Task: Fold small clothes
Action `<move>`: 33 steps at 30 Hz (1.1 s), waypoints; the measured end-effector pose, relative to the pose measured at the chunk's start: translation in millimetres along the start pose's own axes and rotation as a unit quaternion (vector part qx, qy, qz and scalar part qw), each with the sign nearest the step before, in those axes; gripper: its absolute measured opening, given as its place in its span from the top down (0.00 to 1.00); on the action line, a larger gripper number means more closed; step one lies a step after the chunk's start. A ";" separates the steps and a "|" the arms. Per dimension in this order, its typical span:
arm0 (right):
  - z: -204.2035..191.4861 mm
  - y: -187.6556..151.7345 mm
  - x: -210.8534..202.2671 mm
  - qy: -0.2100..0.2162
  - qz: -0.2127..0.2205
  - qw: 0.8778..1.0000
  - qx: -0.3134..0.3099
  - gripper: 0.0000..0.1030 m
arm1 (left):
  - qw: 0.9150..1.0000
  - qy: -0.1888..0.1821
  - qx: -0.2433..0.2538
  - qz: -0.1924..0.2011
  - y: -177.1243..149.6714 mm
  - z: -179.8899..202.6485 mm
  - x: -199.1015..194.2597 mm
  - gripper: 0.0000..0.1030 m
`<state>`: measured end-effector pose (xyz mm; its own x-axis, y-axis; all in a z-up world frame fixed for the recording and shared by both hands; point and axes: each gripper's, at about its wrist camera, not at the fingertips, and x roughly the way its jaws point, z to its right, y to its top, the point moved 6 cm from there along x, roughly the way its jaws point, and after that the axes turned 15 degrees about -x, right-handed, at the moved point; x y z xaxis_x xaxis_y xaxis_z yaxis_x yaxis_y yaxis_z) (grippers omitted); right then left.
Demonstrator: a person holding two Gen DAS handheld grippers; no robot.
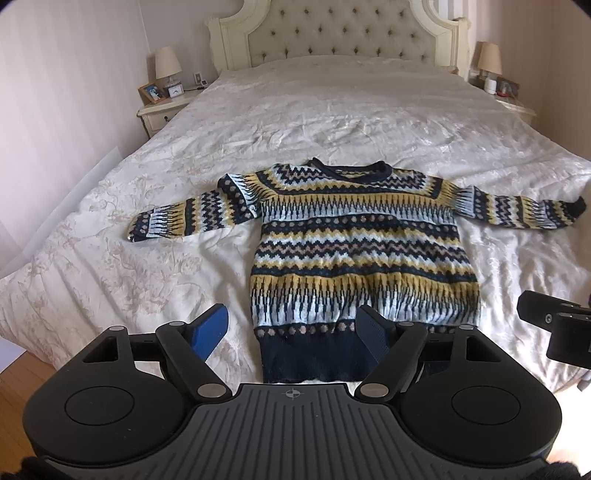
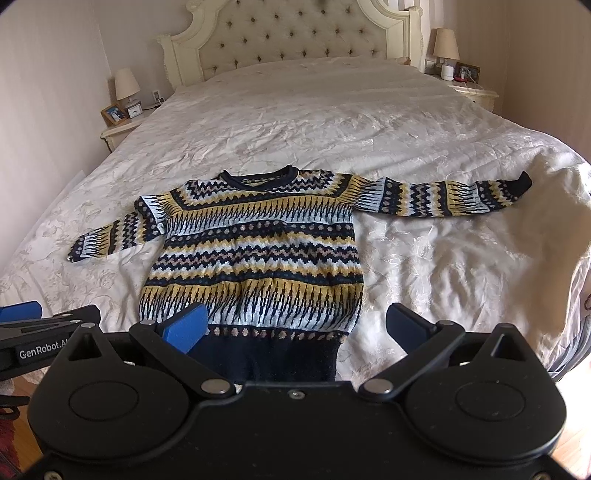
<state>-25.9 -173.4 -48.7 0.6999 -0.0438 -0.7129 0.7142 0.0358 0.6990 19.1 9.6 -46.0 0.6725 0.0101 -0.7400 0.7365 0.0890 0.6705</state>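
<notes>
A small knitted sweater [image 1: 354, 240] with navy, yellow, white and tan zigzag bands lies flat on the bed, face up, both sleeves spread sideways, navy hem toward me. It appears again in the right wrist view, sweater [image 2: 255, 251]. My left gripper [image 1: 291, 328] hovers open over the hem's left part; its blue pads hold nothing. My right gripper [image 2: 295, 325] is open above the hem's right corner, and no cloth is between its fingers. The left gripper's side [image 2: 37, 332] shows at the left edge of the right wrist view, and the right gripper's body [image 1: 554, 332] shows at the far right of the left wrist view.
The bed [image 1: 332, 122] carries a cream patterned quilt and a tufted headboard [image 1: 332, 33]. Nightstands with lamps [image 1: 168, 62] [image 2: 445, 44] flank it, holding a photo frame and small items. Wooden floor [image 1: 14, 380] shows at the lower left.
</notes>
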 end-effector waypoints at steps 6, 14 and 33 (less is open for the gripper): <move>-0.7 -0.2 -0.3 0.003 0.000 1.000 -0.001 0.01 | 1.000 0.000 -0.003 -0.008 -1.7 -0.1 -0.6 0.27; 0.8 0.2 0.0 0.006 0.004 1.000 -0.001 0.01 | 1.000 -0.002 0.001 -0.015 -2.2 3.9 2.1 0.27; 5.4 0.6 7.2 0.017 0.001 1.000 0.004 0.01 | 1.000 -0.004 0.004 -0.021 -5.5 7.7 7.8 0.27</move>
<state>-20.4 -179.1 -53.1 0.7007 -0.0106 -0.7134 0.7133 0.0278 0.7003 20.8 1.5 -55.1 0.6408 -0.0022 -0.7677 0.7652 0.0816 0.6386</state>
